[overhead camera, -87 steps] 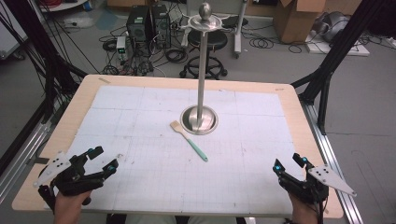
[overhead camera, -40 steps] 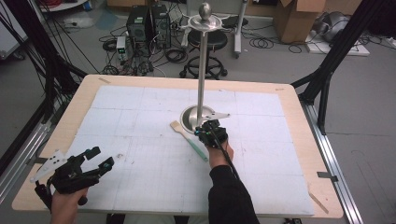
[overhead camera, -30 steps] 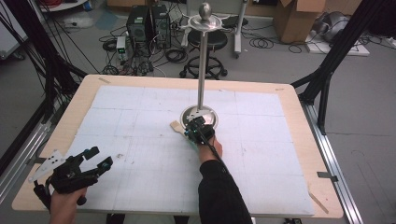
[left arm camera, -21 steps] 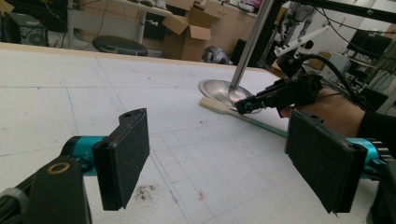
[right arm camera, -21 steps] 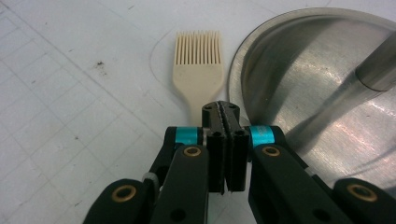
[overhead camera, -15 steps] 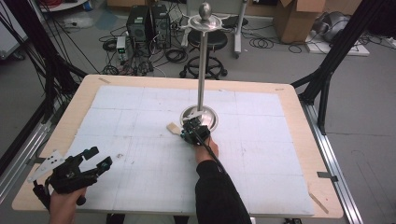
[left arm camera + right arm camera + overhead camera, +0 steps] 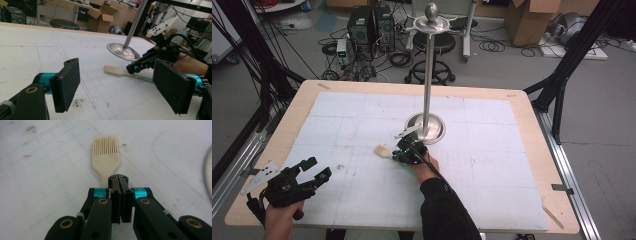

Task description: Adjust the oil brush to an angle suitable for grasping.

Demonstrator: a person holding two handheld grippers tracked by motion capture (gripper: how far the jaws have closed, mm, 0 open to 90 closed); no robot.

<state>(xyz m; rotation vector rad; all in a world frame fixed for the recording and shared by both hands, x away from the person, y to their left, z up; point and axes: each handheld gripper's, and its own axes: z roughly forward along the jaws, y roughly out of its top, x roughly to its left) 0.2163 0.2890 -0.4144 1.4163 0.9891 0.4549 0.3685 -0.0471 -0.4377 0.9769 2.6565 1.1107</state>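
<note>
While my left gripper [image 7: 314,170] is idling agape at lower left, my right gripper [image 7: 118,178] is sitting pinched together over the brush [image 7: 106,157] mid-frame.

Even, diffuse light is falling from overhead, and the white counter [image 7: 492,165] is reading bright in the high view without burning out. Shadows are staying soft and short: a faint one is sitting under the brush [image 7: 106,157]. The steel stand [image 7: 428,85] is catching a pale sheen along its pole and dish (no hard glare). The high view is looking soft and slightly grainy, with straight edges bowing a little toward the corners. In the left gripper view the left tongs [image 7: 122,87] are blurring slightly up close, while the background is holding moderately sharp. In the right gripper view the right tongs [image 7: 120,180] are appearing crisp, and the bristles beyond are softening slightly.
</note>
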